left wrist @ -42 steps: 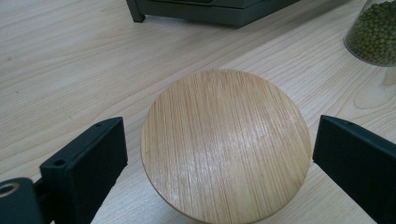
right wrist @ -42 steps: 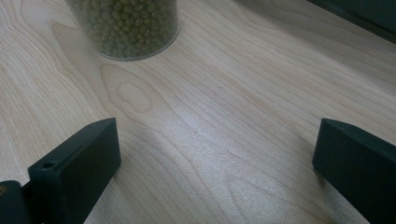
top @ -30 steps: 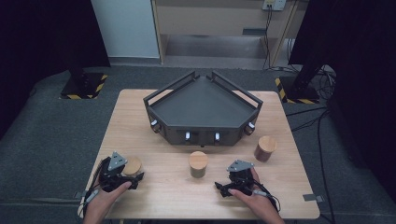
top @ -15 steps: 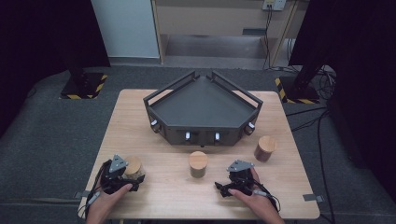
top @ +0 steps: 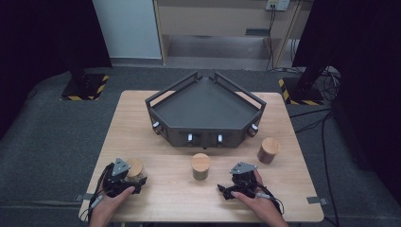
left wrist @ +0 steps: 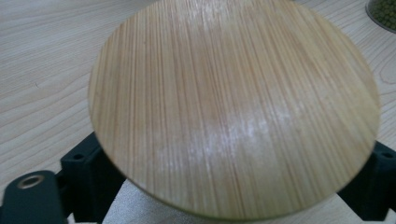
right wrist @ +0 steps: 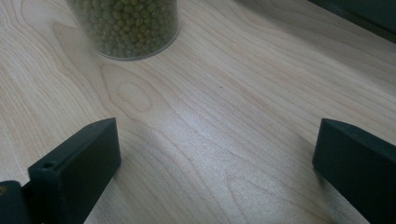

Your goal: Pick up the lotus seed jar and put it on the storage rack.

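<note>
- The left gripper [top: 124, 178] sits at the near-left corner of the wooden table [top: 156, 142], wrapped around a jar with a round bamboo lid [left wrist: 233, 107].
- In the left gripper view that lid is huge and close, with one black jaw poking out at each side just under its rim. The jaws have just been closing in, jar between them. They look right up against it, but I honestly can't tell whether the pads are pressing on the glass yet.
- The right gripper [top: 239, 182] rests near the front edge, right of centre, with the person's hand [top: 257, 201] behind it. Its jaws are spread wide with bare table between them, so nothing is held.
- A second jar, this one full of mung beans [right wrist: 126, 25], stands upright ahead of the right gripper and off to its left in the right gripper view. From the high view it's the middle jar [top: 200, 166], just in front of the tray.
- A third lidded jar [top: 268, 150] stands further right, apart from both grippers.
- The big dark angular tray [top: 203, 111] takes up the far half of the table, with small knobs along its front wall.
</note>
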Demonstrator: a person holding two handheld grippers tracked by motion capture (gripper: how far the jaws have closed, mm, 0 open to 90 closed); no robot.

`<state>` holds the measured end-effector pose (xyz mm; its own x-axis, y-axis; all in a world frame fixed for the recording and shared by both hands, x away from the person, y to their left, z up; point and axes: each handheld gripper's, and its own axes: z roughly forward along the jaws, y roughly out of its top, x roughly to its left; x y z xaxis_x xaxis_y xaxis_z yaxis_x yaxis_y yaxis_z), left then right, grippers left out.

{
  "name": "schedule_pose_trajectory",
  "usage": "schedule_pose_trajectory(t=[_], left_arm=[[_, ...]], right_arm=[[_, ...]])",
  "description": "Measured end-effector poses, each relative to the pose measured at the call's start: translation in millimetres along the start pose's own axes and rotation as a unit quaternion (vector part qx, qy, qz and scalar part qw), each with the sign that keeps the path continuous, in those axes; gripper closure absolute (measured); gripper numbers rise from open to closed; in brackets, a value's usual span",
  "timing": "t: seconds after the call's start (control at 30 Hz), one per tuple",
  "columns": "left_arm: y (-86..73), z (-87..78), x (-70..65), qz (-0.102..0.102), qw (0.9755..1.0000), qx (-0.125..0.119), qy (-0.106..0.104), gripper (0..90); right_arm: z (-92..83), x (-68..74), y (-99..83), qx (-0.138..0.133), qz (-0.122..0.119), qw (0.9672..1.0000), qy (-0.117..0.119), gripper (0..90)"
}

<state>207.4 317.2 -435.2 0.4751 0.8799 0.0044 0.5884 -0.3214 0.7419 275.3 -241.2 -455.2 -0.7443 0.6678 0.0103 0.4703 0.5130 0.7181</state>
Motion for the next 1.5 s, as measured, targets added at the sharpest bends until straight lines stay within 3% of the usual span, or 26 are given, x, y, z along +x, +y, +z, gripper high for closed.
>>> schedule_pose_trajectory(t=[0.27, 0.37, 0.47, 0.6, 0.87, 1.5], left_arm=[[-4.7, 2.2, -0.2, -0.001, 1.0, -0.005, 0.003, 23.9], [-5.0, 1.5, -0.2, -0.004, 1.0, -0.007, 0.003, 24.2], [-2.5, -0.6, -6.2, 0.008, 0.9999, -0.003, 0.015, 24.2], [-1.0, -7.6, -7.6, 0.008, 0.9998, -0.015, 0.013, 24.2], [14.1, -22.0, -11.6, 0.028, 0.9993, -0.022, 0.007, 24.2], [37.2, -26.9, -16.3, 0.042, 0.999, -0.013, -0.003, 24.2]], right_arm=[[0.0, 0.0, 0.0, 0.0, 0.0, 1.0, 0.0, 1.2], [0.0, 0.0, 0.0, 0.0, 0.0, 1.0, 0.0, 1.2], [0.0, 0.0, 0.0, 0.0, 0.0, 1.0, 0.0, 1.2], [0.0, 0.0, 0.0, 0.0, 0.0, 1.0, 0.0, 1.2], [0.0, 0.0, 0.0, 0.0, 0.0, 1.0, 0.0, 1.2], [0.0, 0.0, 0.0, 0.0, 0.0, 1.0, 0.0, 1.2]])
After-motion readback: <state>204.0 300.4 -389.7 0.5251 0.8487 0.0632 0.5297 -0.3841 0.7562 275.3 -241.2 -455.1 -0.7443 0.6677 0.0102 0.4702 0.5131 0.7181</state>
